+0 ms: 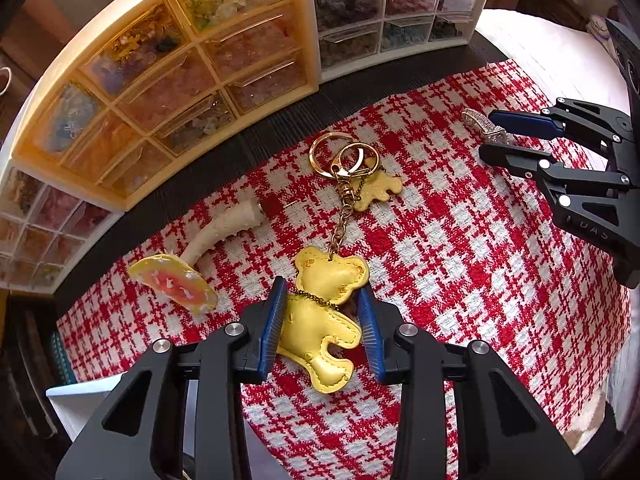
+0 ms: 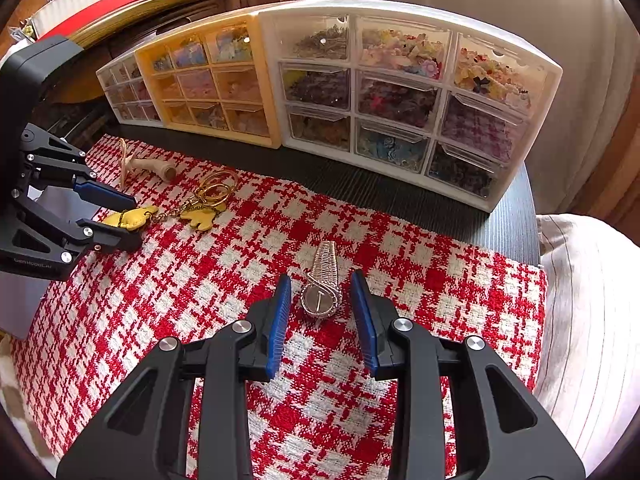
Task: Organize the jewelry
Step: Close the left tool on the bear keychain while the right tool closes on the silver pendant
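Left tongs grasping bear charm, right tongs released around partly-hidden watch

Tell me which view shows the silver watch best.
The right wrist view: the silver watch lies close and centred between the right tool's fingers, its round face and woven band clear. The left wrist view shows it small at the far edge, partly hidden by that tool.

The drawer units' contents are blurred; the left unit runs off-frame.

place: home craft corner | evidence: bead drawers (full), curtain
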Demonstrator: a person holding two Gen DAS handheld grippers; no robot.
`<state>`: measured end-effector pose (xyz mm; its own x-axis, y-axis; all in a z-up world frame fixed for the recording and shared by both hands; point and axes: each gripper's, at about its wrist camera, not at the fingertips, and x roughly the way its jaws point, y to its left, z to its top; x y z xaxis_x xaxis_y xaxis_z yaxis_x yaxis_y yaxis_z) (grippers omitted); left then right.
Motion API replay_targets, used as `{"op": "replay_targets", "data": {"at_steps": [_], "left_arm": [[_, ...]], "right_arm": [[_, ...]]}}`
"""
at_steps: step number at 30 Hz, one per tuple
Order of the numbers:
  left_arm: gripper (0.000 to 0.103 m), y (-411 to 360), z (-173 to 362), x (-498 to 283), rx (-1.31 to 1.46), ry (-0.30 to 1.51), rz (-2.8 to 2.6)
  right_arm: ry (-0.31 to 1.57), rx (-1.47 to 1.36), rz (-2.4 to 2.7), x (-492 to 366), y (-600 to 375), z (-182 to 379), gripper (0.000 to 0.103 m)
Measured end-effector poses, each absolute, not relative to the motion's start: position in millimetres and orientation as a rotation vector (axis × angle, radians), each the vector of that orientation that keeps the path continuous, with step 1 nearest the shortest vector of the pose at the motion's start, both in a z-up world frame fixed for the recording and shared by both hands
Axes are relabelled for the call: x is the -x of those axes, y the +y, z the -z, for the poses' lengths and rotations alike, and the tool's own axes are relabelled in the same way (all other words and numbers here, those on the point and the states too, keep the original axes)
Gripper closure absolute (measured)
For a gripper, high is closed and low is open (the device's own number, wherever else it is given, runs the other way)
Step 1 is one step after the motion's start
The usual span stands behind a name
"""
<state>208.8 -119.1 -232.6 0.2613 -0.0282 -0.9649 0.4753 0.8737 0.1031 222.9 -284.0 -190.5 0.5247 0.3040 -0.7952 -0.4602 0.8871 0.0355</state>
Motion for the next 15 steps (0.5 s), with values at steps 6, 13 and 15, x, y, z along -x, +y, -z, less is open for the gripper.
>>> {"op": "replay_targets", "data": {"at_steps": [6,13,15], "left_arm": [[0.071,-116,229,-203,-0.349,1.252,0.340],[0.071,-99,222,-207,-0.240,1.227,0.333],[0.073,-92,220,-207,-0.219,1.222,0.340]], "right_arm": [[0.912,0.156,-0.427,-226,-286,190,0.082],[0.896,0.156,-0.409,-221,-284,190,0.083],[0.900,0.155,-0.407,-219,-285,190,0.083]]}}
